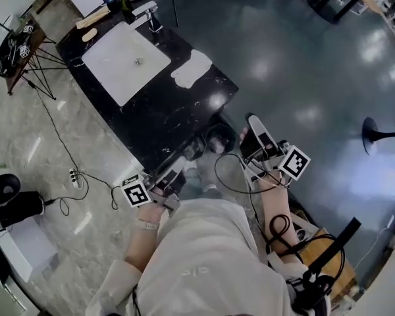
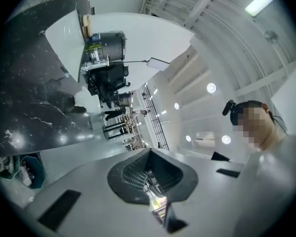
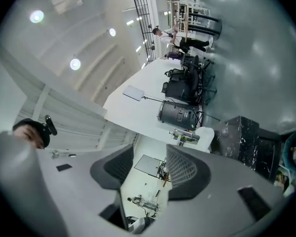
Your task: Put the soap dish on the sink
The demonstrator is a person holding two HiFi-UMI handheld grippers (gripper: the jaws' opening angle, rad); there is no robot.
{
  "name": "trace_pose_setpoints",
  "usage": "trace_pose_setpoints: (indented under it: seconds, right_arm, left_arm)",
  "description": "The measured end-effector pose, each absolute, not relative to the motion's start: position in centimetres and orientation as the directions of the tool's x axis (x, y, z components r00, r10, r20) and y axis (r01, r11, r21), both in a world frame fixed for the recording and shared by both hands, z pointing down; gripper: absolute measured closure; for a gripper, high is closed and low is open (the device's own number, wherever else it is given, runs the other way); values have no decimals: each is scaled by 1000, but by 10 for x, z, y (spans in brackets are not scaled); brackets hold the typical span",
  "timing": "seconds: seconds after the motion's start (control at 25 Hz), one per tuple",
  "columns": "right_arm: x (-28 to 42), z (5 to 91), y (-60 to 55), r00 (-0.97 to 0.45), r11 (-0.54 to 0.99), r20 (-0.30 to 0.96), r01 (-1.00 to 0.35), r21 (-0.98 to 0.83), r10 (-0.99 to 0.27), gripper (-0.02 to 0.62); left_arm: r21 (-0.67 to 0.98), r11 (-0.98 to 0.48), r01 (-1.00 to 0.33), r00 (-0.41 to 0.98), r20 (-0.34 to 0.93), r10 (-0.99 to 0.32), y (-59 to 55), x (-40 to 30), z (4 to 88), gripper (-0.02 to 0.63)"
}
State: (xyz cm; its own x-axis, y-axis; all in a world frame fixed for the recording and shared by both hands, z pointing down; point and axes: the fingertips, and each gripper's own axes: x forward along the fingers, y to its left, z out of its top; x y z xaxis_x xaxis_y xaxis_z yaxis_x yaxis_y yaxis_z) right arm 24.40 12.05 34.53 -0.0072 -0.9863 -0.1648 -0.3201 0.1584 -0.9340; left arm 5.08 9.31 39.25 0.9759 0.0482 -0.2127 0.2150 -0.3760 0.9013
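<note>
The sink [image 1: 115,78] is a white rectangular basin set into a black marble counter [image 1: 164,114]. In the basin only the small metal drain [image 1: 138,61] shows. The faucet [image 1: 151,17] stands at its far edge. Near the faucet, at the back of the counter, are a dark bottle [image 1: 126,5] and some wood-coloured pieces [image 1: 92,18]. Any label on the bottle is too small to read.

A flat white thing with a wavy outline [image 1: 191,68], which seems to be the soap dish, lies on the counter just beside the basin, on the right side in the head view. It is well apart from both grippers.

In the left gripper view, a teal bin [image 2: 38,168] stands on the floor under the counter edge. Pale things are inside it, but I cannot tell what they are.

The left gripper [image 2: 149,174] has its jaws together, and I see nothing between them. The right gripper [image 3: 145,169] has its jaws moderately apart, with only the far room visible in the gap.

Each gripper carries a marker cube [image 1: 136,193] with black and white square patterns, no letters. A faint print on the back of the person's pale shirt [image 1: 204,255] is not readable.
</note>
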Motion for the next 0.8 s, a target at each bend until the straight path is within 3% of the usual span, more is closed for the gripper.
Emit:
trace_pose_setpoints:
  seconds: [0.32,0.8]
  right_arm:
    - [161,374,252,140,211,-289,-409,-888,-947,430]
    - [173,381,352,305,173,-323,-429,-887,-896,456]
  left_arm:
    - [857,-383,345,925,-241,294,172,13,429,600]
    - [834,-336,437,827,-226,515,240,78,408,600]
